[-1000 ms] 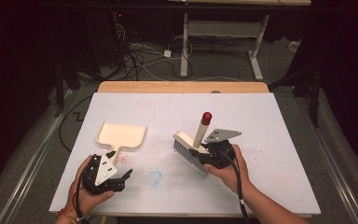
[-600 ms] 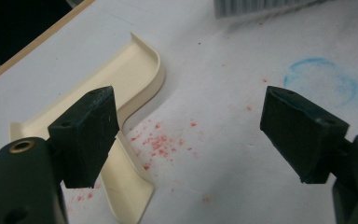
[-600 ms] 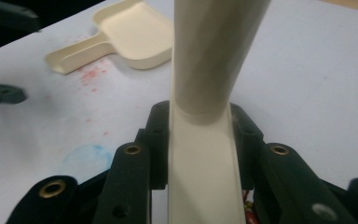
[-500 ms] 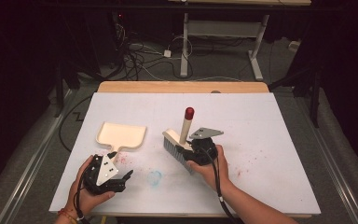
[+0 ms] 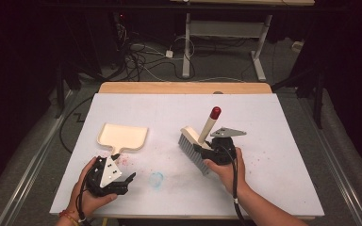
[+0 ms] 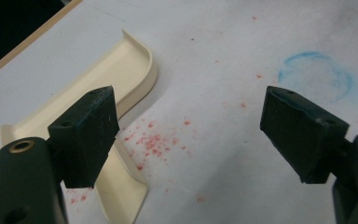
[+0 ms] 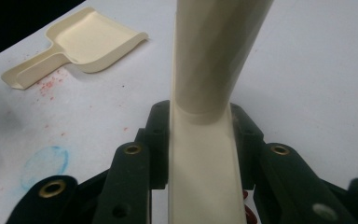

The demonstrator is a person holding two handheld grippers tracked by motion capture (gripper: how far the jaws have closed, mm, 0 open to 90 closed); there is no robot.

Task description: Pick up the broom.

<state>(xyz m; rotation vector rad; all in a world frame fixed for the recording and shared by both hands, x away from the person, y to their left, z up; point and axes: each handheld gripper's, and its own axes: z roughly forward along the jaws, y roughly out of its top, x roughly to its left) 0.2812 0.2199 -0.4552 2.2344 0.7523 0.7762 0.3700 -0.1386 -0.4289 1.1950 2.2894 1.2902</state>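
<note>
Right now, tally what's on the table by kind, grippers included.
Dustpan, cream: 1
Brush, cream with red-tipped handle: 1
Blue ring mark: 1
Left gripper, jaws open: 1
Right gripper, shut on the brush: 1
Red crumbs: scattered, too many to count
Total: 5

The dustpan [image 5: 122,136] lies on the table [image 5: 287,188], left of the brush [image 5: 199,143]. Crumbs [image 5: 139,157] lie scattered between them, just beside the dustpan's handle.

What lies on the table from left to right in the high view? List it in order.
Left gripper → dustpan → blue ring mark → brush in the right gripper.
</note>
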